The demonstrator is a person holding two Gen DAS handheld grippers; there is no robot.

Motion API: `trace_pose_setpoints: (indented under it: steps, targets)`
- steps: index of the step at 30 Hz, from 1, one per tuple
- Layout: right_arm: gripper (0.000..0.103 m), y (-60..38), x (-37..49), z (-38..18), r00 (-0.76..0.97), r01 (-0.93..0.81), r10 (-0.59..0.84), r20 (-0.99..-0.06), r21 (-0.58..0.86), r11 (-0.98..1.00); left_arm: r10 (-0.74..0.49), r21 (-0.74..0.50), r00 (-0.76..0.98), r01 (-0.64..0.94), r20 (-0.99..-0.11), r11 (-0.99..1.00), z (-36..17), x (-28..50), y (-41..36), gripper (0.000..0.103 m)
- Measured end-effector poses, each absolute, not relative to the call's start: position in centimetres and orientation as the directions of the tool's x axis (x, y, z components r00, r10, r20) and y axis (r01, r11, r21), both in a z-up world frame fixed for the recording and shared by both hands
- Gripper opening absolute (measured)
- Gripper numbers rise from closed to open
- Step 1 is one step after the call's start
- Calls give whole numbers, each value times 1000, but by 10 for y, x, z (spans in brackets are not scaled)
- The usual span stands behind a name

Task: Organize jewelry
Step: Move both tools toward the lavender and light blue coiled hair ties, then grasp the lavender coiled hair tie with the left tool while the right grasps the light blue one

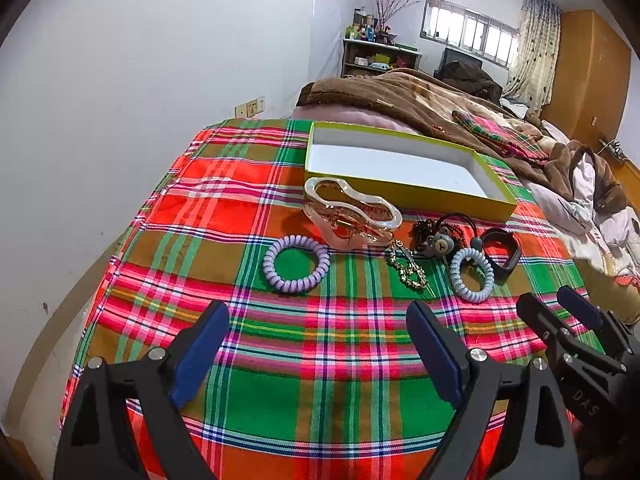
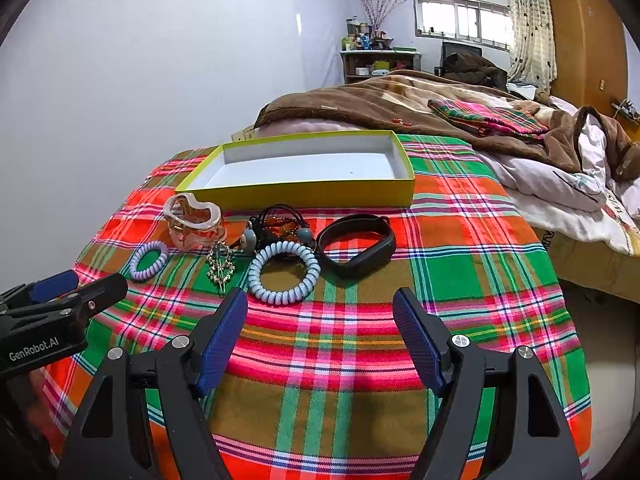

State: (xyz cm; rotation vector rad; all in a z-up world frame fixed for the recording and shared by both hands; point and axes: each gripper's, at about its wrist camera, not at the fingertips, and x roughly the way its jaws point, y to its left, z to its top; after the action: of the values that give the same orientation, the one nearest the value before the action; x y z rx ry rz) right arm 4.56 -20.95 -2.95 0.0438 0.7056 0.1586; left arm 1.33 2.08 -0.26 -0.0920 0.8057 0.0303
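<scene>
- Jewelry sits in a row on the plaid cloth [image 2: 320, 360], just in front of the empty box [image 2: 300, 194]; nothing's in the box yet
- both grippers hover short of the row, left gripper [image 1: 318, 344] and right gripper [image 2: 320, 336] spread wide, holding nothing
- blue coil [image 2: 285, 273] at 12 o'clock of the right gripper touches the black band [image 2: 356, 246] and the bead tangle [image 2: 280, 220]; a sloppy pinch could drag those along
- gold clip [image 1: 406, 270] is thin and flat; pads may slip off or snag cloth
- purple coil [image 1: 296, 264] lies just beside the clear claw clip [image 1: 352, 214]; I'd guess it squishes and pops out
</scene>
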Motion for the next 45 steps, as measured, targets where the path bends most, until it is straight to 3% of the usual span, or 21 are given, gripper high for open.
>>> trace_pose_setpoints:
  steps: [8,22,28,31,33,40,45]
  targets:
    - [75,-209,49,-27,748,-131,160,-644,94,987,10,-56,690,-73,-724,996,-3,16,24,92]
    - [75,-211,60,-34,723,-127,159,-672,97,987,-79,-146,682,-41,-727,989,-4,23,44,91]
    - [75,-213,73,-36,694,-131,198,-692,149,980,-70,-148,663,-62,-745,987,-8,35,63,86]
    - [63,-213,78,-38,684,-125,203,-700,162,979,-72,-158,620,-85,-782,984,-16,46,73,83]
    - [49,-214,82,-40,677,-107,195,-709,167,980,-86,-174,604,-89,-793,981,-21,53,79,82]
    - [45,-206,92,-47,646,-128,224,-730,186,974,-82,-154,577,-77,-813,985,-28,70,84,80]
    - [38,-201,98,-51,631,-122,215,-745,179,976,-71,-118,551,-50,-831,992,-33,78,81,72]
